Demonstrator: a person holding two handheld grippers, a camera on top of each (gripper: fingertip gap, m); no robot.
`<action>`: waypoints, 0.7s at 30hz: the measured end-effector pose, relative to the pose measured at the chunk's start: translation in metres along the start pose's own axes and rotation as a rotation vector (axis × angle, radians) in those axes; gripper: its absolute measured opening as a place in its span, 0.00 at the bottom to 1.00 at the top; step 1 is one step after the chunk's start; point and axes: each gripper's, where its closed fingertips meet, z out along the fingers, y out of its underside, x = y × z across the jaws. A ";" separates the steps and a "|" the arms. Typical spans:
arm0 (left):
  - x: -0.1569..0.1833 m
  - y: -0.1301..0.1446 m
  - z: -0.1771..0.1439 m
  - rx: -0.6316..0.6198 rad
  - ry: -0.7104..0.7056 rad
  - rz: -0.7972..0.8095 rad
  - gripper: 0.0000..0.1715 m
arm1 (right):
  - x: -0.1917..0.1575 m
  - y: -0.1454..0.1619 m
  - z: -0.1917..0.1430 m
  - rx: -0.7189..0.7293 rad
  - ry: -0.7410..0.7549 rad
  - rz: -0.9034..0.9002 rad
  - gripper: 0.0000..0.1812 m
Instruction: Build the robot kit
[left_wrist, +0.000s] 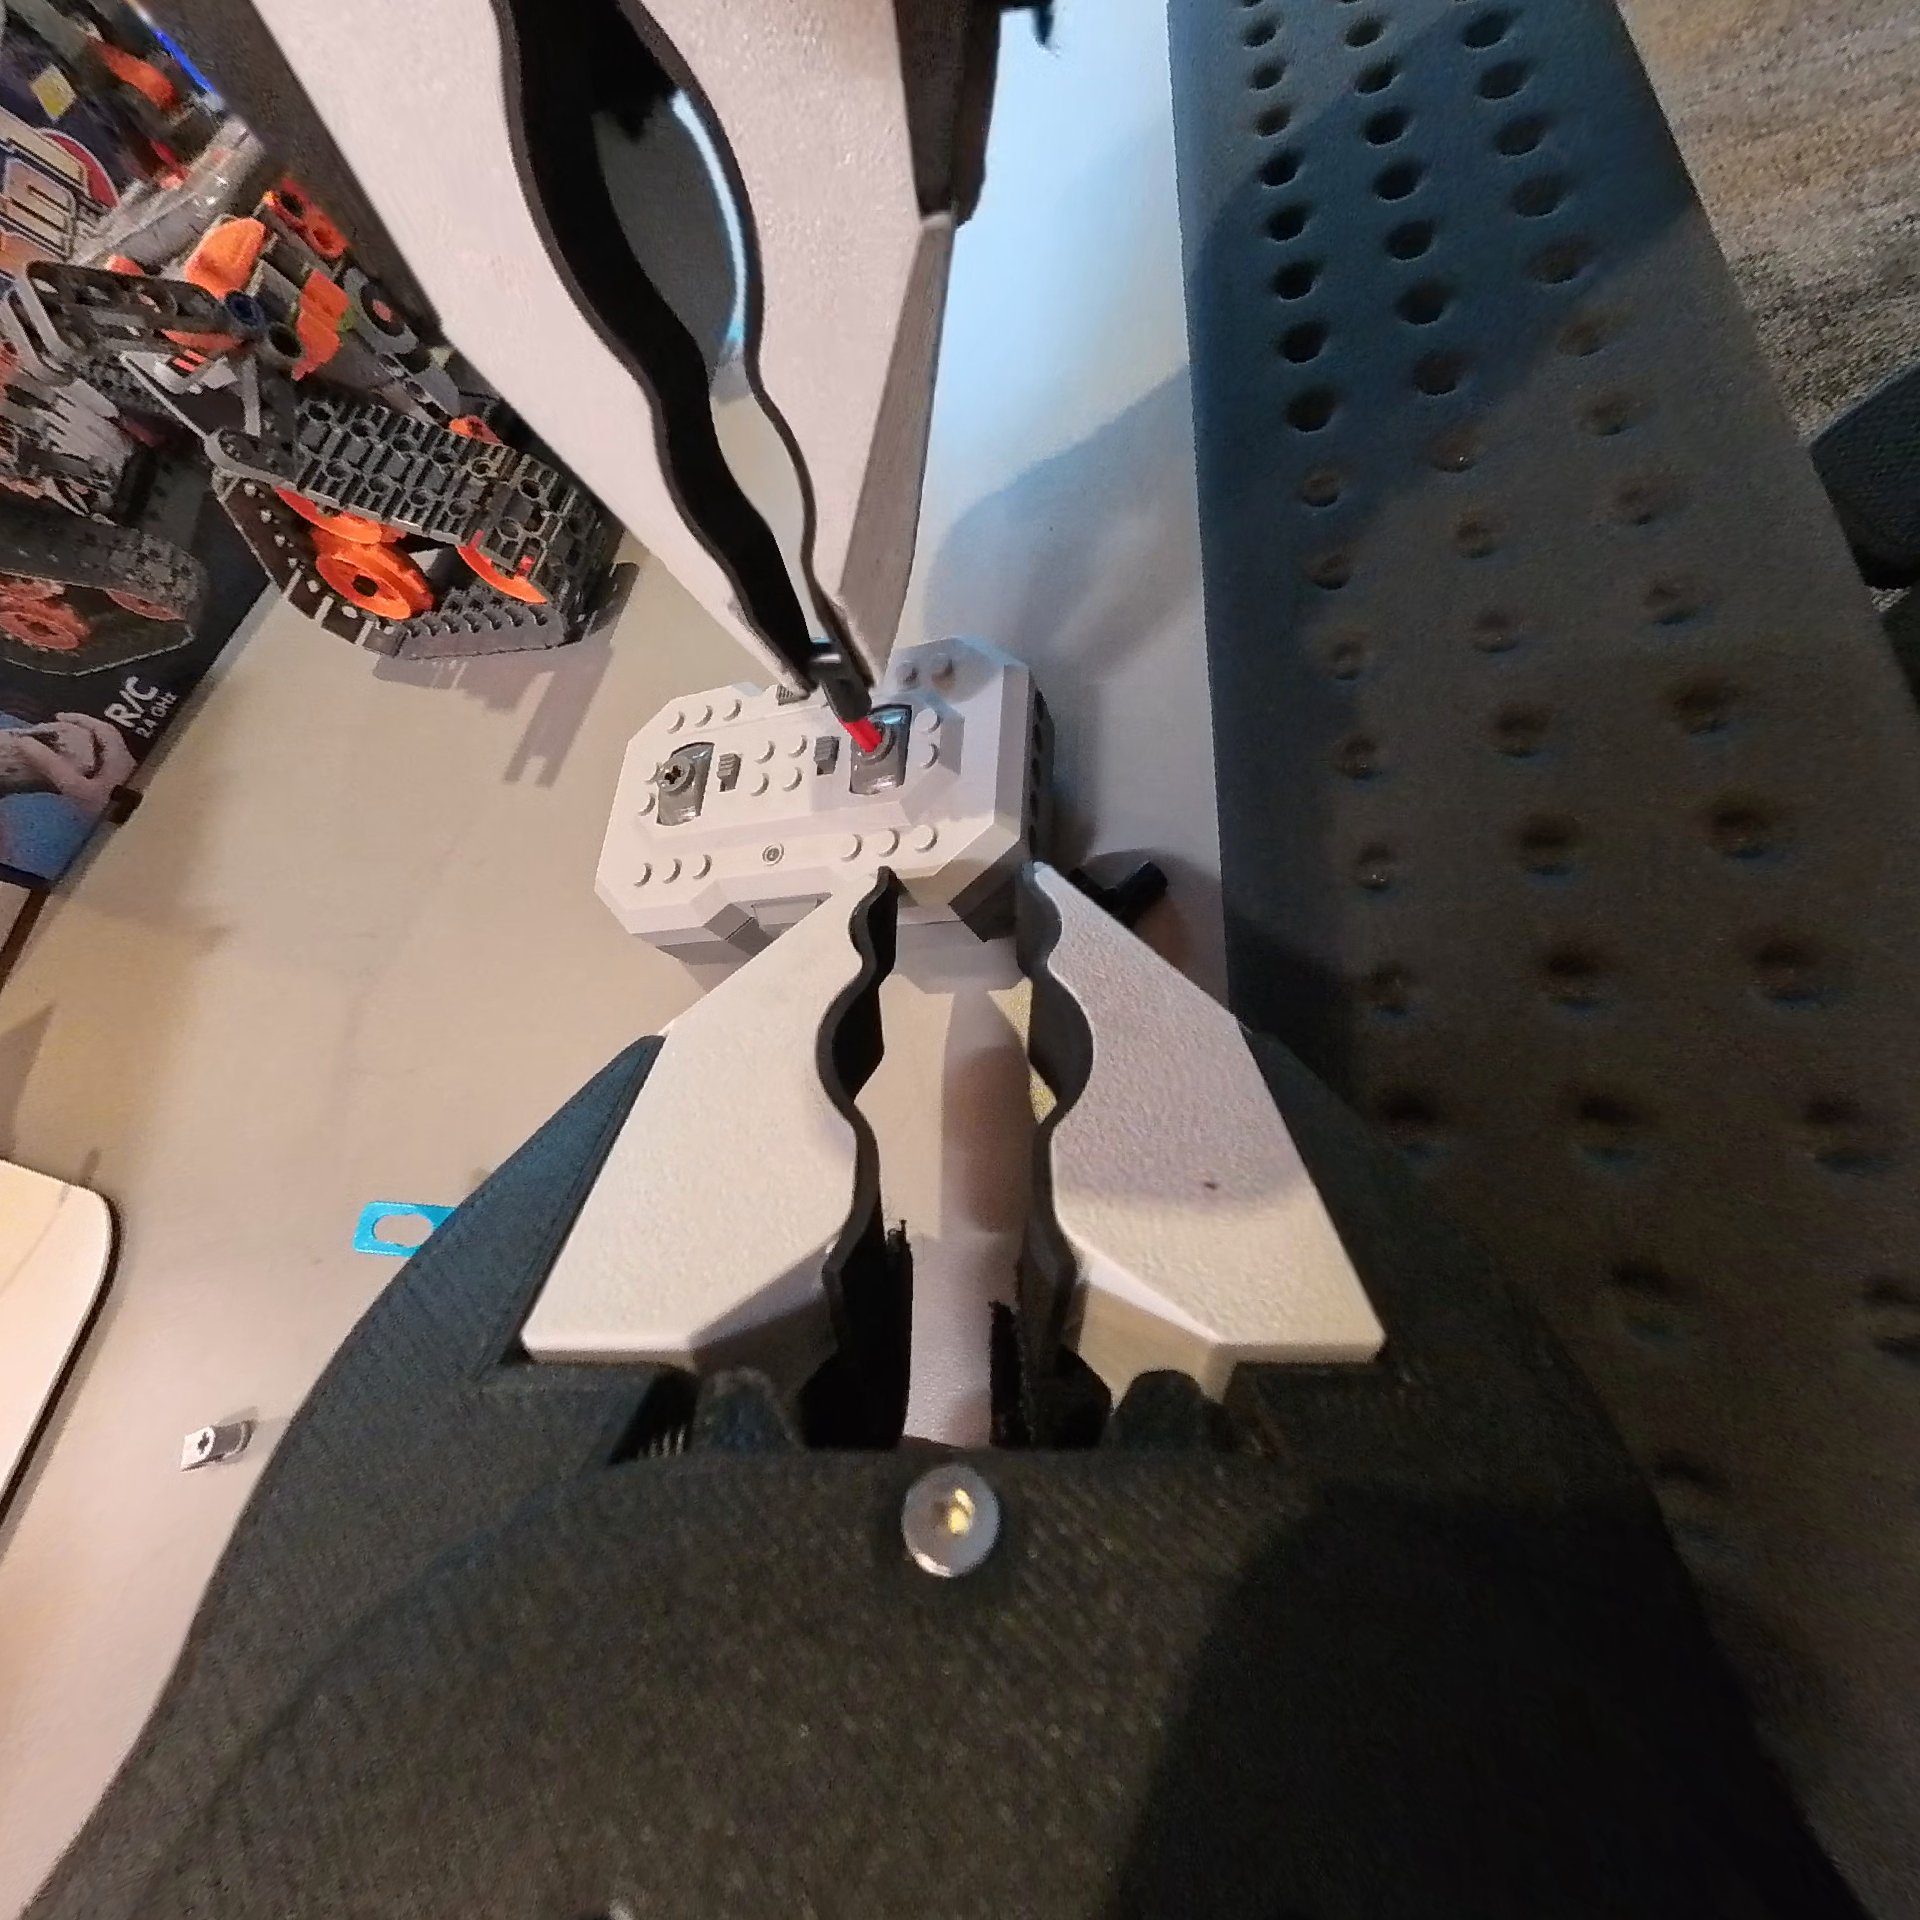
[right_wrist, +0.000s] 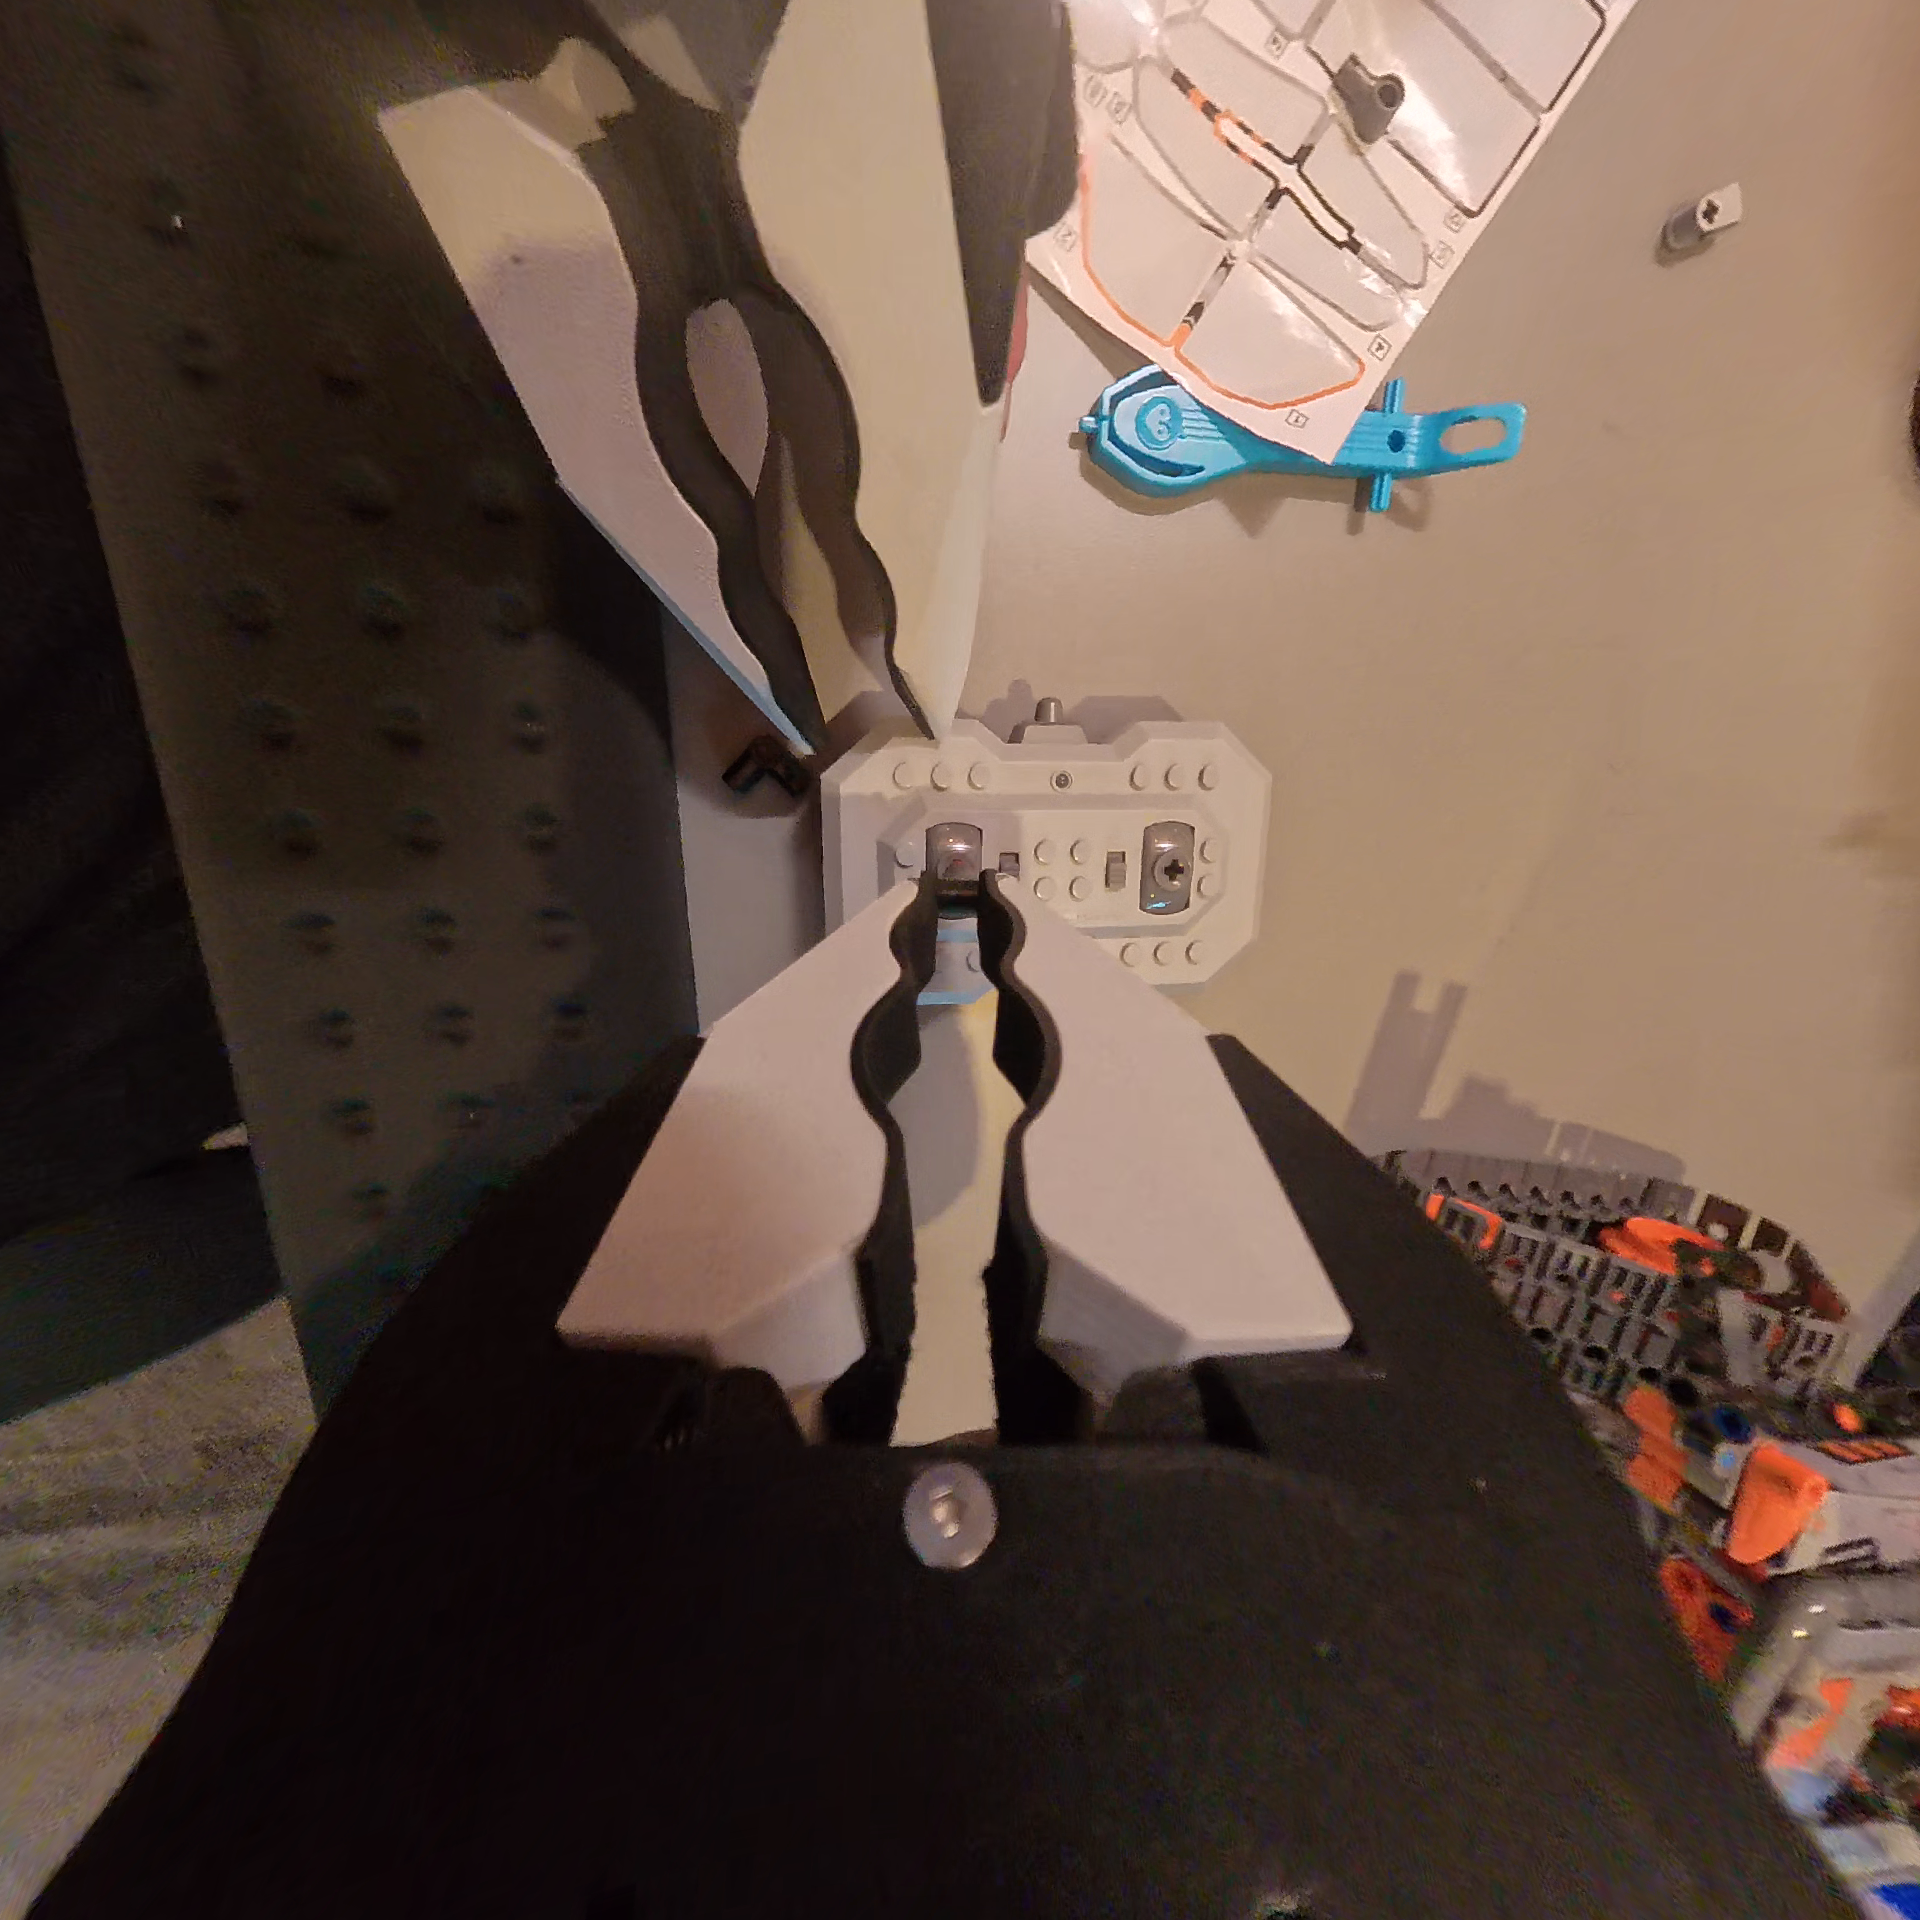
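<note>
Only in left wrist view is a red-tipped black pin (left_wrist: 844, 698) seen, pinched in the R gripper (left_wrist: 831, 675) and set at 1 of 2 sockets on the grey controller block (left_wrist: 821, 800). Block's near edge is clamped narrowly by L gripper (left_wrist: 951, 899). Only in right wrist view: 1 blue tool (right_wrist: 1299, 442), 1 sticker sheet (right_wrist: 1278, 197). Beige tabletop (left_wrist: 312, 987); perforated dark panel (left_wrist: 1507, 623) alongside; 1 tracked orange/grey model (left_wrist: 343, 488).

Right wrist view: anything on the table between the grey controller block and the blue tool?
Nothing. In the right wrist view, bare beige table separates the grey controller block from the blue tool.
</note>
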 end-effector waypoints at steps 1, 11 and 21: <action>0.000 0.000 0.000 0.000 0.000 0.001 0.12 | 0.000 -0.001 0.000 -0.015 -0.003 -0.015 0.03; 0.000 0.000 0.000 -0.005 -0.005 0.011 0.13 | -0.001 0.001 0.006 -0.119 -0.106 -0.072 0.03; -0.001 0.000 0.000 -0.013 -0.016 0.018 0.12 | 0.000 0.002 0.009 -0.047 -0.121 -0.019 0.03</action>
